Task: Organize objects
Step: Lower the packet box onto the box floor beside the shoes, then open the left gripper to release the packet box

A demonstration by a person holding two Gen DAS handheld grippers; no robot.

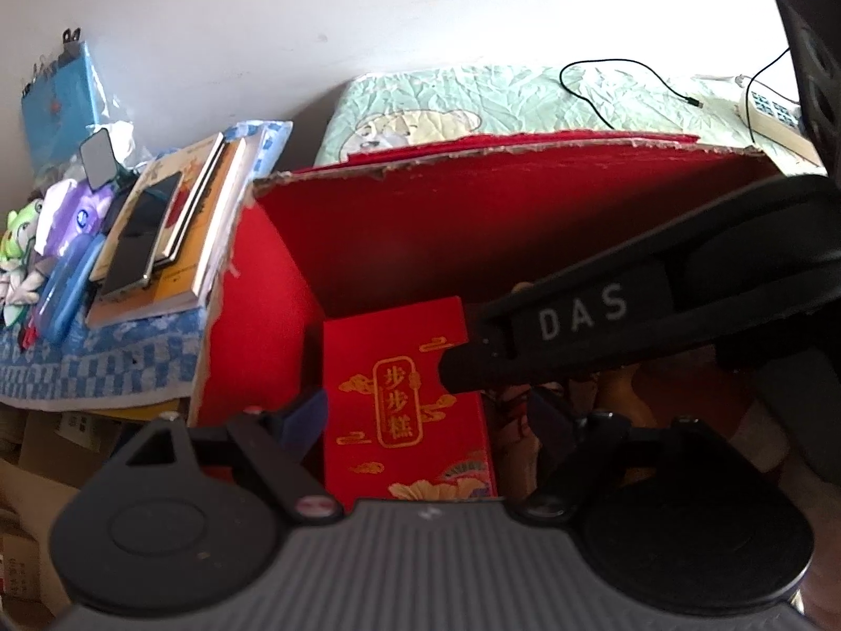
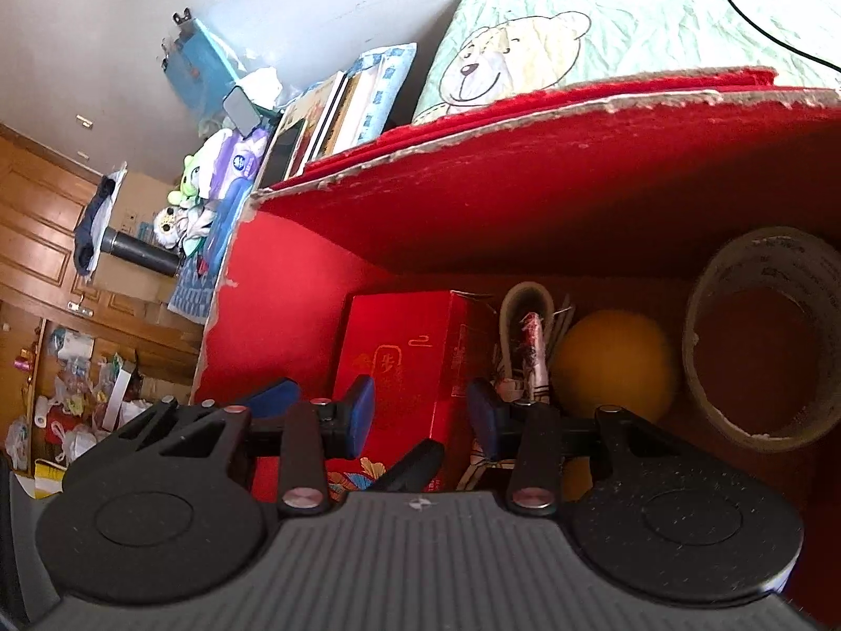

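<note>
jaws on right gripper [image 2: 420, 415] part-open, straddling red gift box [image 2: 404, 368], pads not visibly touching; box stands upright inside red carton [image 2: 525, 158], long axis vertical. left gripper [image 1: 415, 420] wide, empty, box dead ahead.

Both wrist views look steeply down, close into the same red box [image 1: 473, 221].

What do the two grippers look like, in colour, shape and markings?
Both are black, with a ribbed grey body between two round black discs. The right gripper has blue finger pads. White letters "DAS" mark its arm in the left view. The left gripper also shows blue.
</note>
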